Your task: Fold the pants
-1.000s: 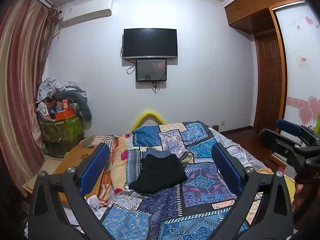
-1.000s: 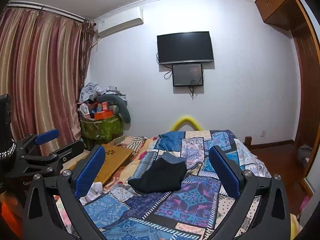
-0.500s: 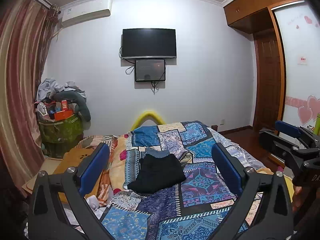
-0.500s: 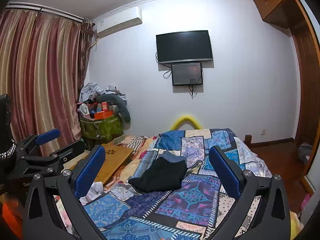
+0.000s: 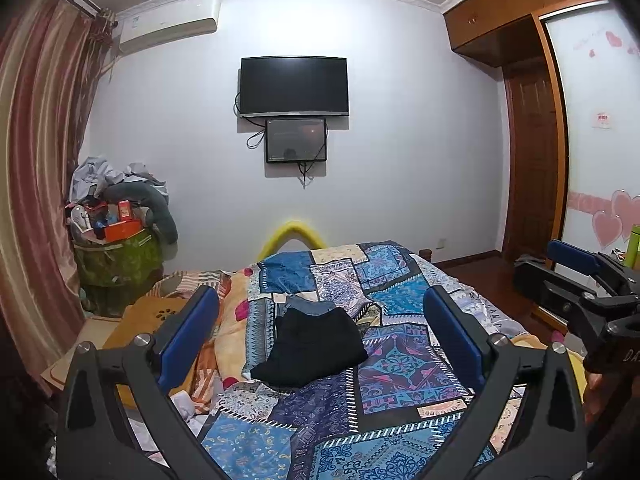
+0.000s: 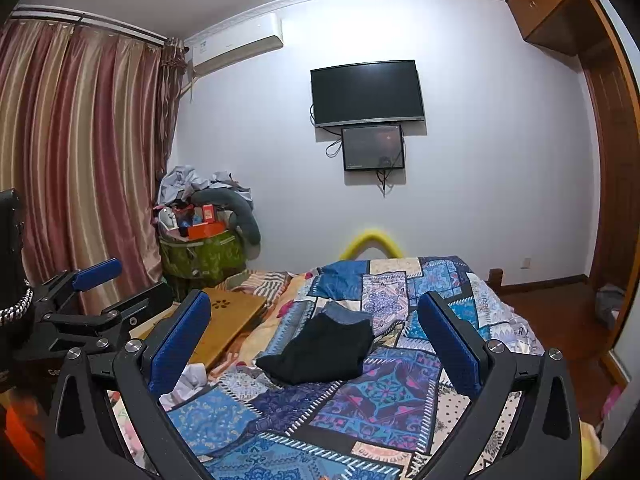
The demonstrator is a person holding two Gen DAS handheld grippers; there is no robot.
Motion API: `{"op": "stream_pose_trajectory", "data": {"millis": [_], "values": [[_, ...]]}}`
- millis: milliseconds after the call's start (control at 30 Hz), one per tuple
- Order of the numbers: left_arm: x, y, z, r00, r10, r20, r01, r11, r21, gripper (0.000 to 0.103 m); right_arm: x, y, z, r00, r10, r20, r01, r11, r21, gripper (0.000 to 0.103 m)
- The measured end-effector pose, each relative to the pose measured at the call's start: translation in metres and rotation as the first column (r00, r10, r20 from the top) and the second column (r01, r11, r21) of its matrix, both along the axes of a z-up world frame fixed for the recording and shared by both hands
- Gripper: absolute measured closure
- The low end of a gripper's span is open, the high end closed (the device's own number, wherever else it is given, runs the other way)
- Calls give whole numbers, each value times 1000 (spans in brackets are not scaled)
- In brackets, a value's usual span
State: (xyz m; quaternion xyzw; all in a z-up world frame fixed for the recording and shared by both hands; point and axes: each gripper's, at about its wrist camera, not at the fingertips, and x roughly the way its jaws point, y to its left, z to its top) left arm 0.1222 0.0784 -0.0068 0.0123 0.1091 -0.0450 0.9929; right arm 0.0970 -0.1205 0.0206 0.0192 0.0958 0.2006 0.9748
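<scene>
Folded black pants (image 5: 316, 346) lie on the patchwork quilt (image 5: 400, 364) in the middle of the bed, partly on top of a folded blue denim garment (image 5: 310, 304). The pants also show in the right wrist view (image 6: 324, 350), with the denim (image 6: 344, 312) behind them. My left gripper (image 5: 320, 328) is open and empty, held well back above the near end of the bed. My right gripper (image 6: 316, 328) is open and empty, also held back. Each gripper shows at the edge of the other's view: the right one (image 5: 576, 280) and the left one (image 6: 100, 292).
A wooden lap table (image 6: 228, 316) sits left of the bed. A green bag piled with clothes and boxes (image 5: 120, 240) stands by the curtain (image 6: 80, 160). A TV (image 5: 294, 86) hangs on the far wall. A wardrobe (image 5: 536, 160) stands at right.
Both views have shifted only slightly. The pants have not moved, and both grippers stay open.
</scene>
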Motion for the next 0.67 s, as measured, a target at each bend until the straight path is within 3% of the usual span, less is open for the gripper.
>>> {"op": "stream_pose_trajectory", "data": {"millis": [667], "values": [[1,7,-1,998,-48,-32,47,998,-35,0,1,1,0,1000,-3,-5,3,1000,0,0]]}}
